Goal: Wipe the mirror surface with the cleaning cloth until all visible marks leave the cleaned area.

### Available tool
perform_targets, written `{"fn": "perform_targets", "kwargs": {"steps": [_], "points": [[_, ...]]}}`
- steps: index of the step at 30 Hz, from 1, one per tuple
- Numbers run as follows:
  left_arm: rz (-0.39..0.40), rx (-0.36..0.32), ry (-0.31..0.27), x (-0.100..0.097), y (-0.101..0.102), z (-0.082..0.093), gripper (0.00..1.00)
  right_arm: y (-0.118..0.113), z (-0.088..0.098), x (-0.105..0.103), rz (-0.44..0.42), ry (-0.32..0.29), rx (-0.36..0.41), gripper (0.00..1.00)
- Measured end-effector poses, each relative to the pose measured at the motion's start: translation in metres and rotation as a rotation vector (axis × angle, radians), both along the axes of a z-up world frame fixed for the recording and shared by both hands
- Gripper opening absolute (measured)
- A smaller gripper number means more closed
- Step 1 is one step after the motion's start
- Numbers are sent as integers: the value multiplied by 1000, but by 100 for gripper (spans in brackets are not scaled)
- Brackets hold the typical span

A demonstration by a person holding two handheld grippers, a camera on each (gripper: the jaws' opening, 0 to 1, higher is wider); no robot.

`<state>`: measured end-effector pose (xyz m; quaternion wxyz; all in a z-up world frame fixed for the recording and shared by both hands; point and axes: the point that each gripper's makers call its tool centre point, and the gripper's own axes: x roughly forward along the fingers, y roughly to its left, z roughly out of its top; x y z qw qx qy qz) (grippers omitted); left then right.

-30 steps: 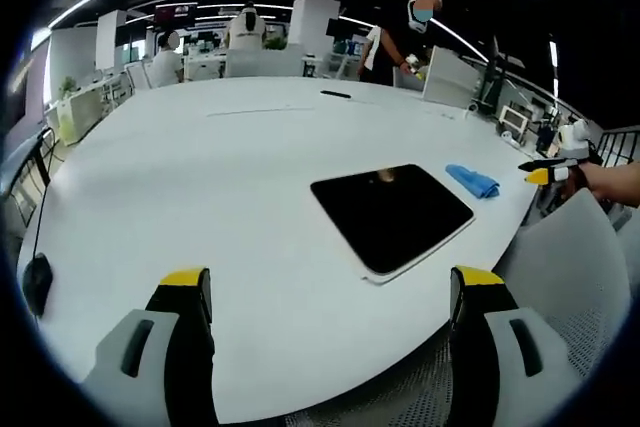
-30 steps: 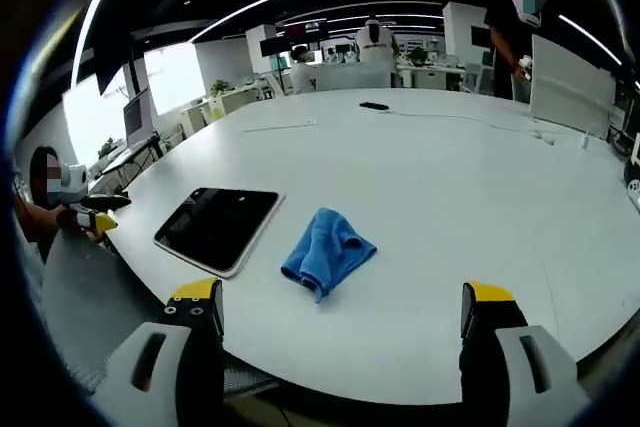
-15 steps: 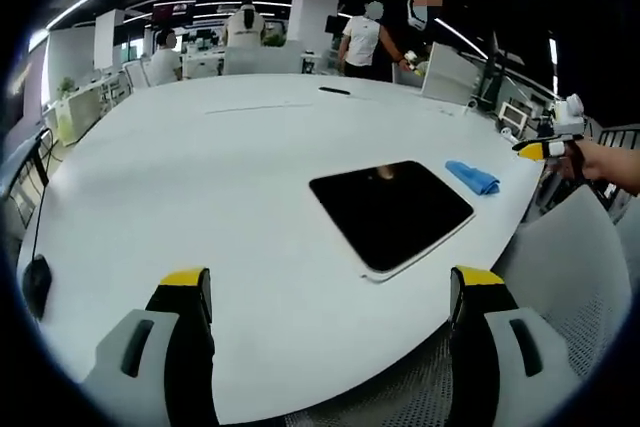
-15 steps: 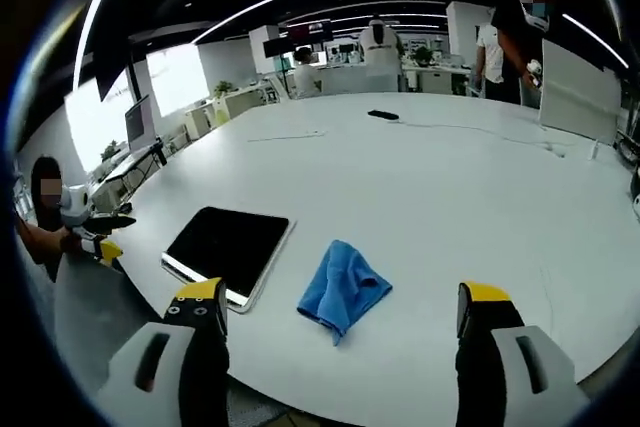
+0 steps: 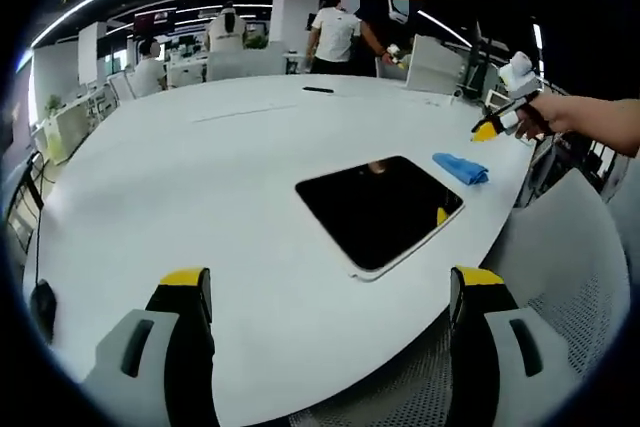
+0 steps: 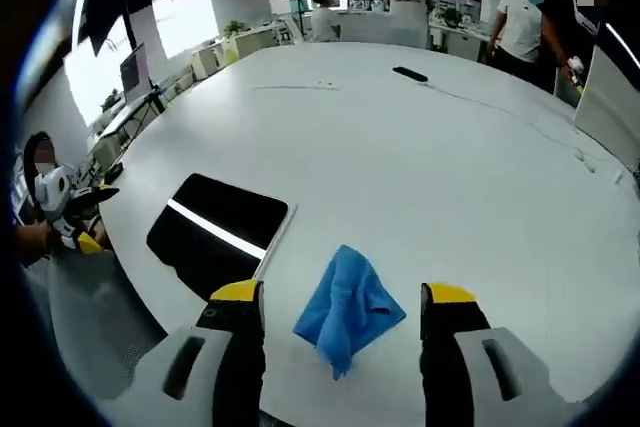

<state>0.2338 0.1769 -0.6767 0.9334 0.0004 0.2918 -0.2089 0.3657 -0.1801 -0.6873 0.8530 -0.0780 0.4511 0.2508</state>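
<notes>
The right claw (image 6: 342,297) has come down over the blue cloth (image 6: 347,309), which now lies between its spread jaws; a second ago it lay well ahead of them. The cloth sits crumpled on the white bench (image 6: 420,157), just beside the dark mirror (image 6: 215,233). In the left gripper view the left claw (image 5: 330,282) is spread too, holding nothing, with the mirror (image 5: 378,209) ahead of it and the cloth (image 5: 460,168) beyond. Farther off, people stand past the bench.
</notes>
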Motion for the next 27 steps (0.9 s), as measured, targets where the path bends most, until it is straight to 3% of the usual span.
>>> {"fn": "perform_targets", "kwargs": {"steps": [2, 5, 14, 20, 23, 25, 27], "points": [[20, 4, 1, 1, 4, -3, 99, 3, -9, -3, -3, 23, 7, 46], [85, -72, 6, 5, 11, -3, 98, 14, -17, -14, 11, 75, 43, 36], [72, -82, 0, 6, 8, -3, 98, 14, -45, -17, 16, 110, -6, 35], [80, -85, -1, 6, 10, -3, 98, 4, -52, -10, -51, 145, -9, 33], [83, -85, -1, 6, 10, -3, 98, -4, -53, -5, -89, 133, -37, 26], [86, -84, -2, 7, 11, -3, 98, -12, -54, -2, -112, 121, -87, 16], [89, -85, -3, 7, 12, -2, 98, -9, -55, -5, -97, 126, -92, 11]]}}
